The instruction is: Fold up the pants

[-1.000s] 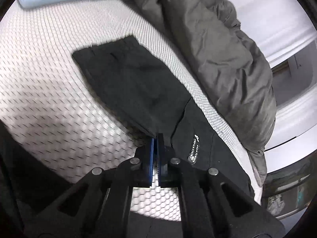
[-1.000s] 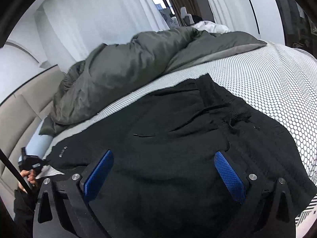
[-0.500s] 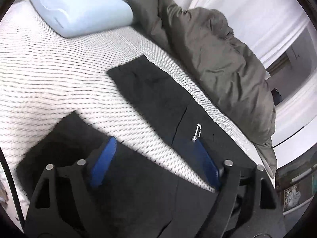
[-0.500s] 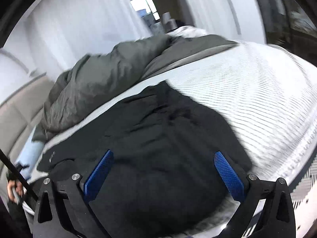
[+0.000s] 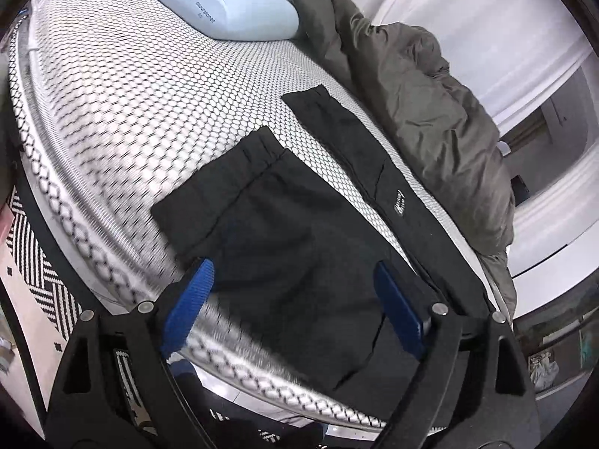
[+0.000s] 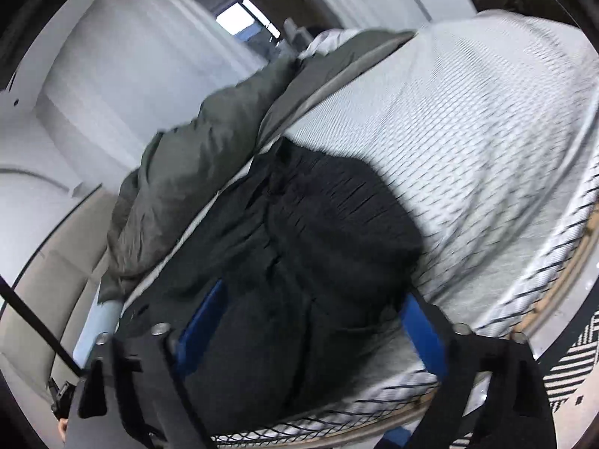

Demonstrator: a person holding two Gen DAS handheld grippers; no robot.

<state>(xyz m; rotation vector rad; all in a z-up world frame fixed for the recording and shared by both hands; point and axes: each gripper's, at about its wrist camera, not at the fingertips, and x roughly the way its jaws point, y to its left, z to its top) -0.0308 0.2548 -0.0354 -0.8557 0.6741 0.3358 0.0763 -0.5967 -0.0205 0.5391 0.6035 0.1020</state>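
The left claw [image 5: 292, 299] has just opened, dropping its leg onto the bed [image 5: 112, 93]. The right claw [image 6: 310, 321], open over the pants [image 5: 284, 232], has just narrowed. Legs need aligning.

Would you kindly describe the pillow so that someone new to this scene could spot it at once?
Start from the bed, covered in a white sheet printed with a black honeycomb pattern. At its far end lies the pillow, just left of the heaped grey duvet. It is the only pale blue thing there, smooth and contoured, unlike the black pants spread nearer the camera.
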